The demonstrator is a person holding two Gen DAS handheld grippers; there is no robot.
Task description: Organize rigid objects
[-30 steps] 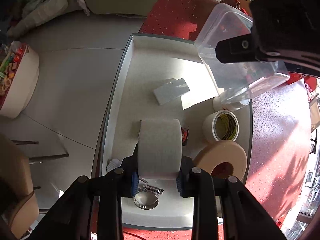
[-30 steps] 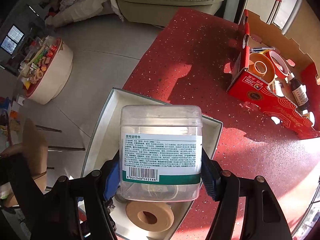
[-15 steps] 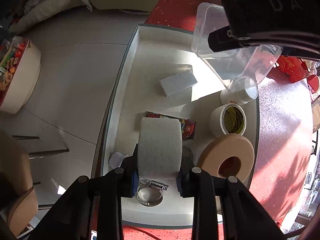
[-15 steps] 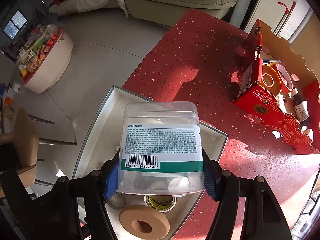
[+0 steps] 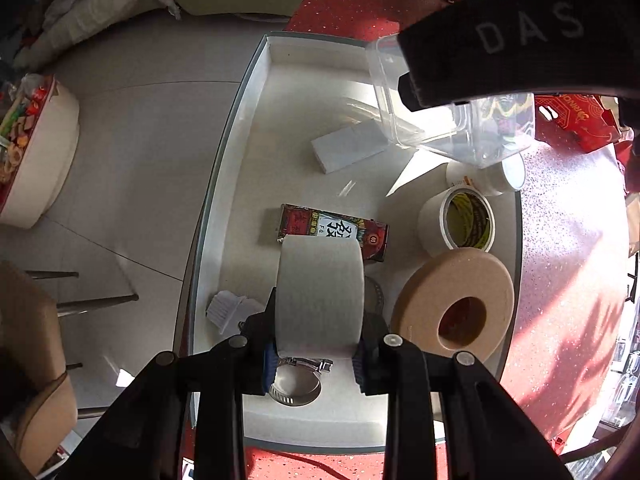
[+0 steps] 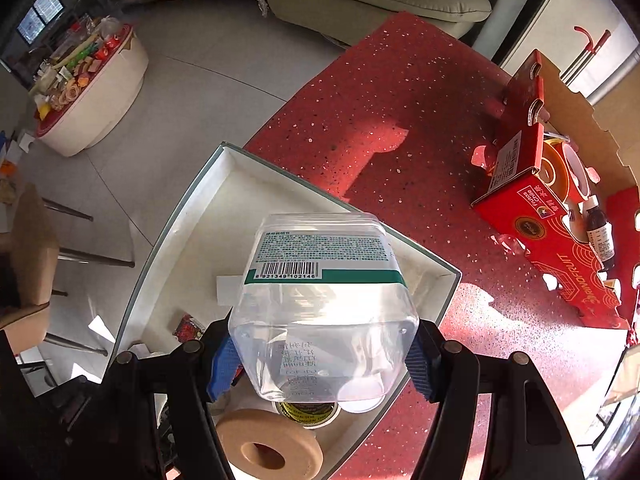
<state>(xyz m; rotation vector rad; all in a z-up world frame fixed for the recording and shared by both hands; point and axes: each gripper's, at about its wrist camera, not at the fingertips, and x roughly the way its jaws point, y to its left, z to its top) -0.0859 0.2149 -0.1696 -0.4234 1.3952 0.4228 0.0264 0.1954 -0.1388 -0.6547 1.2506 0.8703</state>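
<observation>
Sitting between the jaws: white roll [image 5: 320, 296], clear container [image 6: 324, 320].

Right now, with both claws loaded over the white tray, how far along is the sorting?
Done: a tan foam ring, a yellow-lined tape roll, a red printed box, a metal hose clamp and a white block lie in the white tray. In hand: the left claw grips a white tape roll; the right claw grips a clear plastic tub. Left: setting both down.
</observation>
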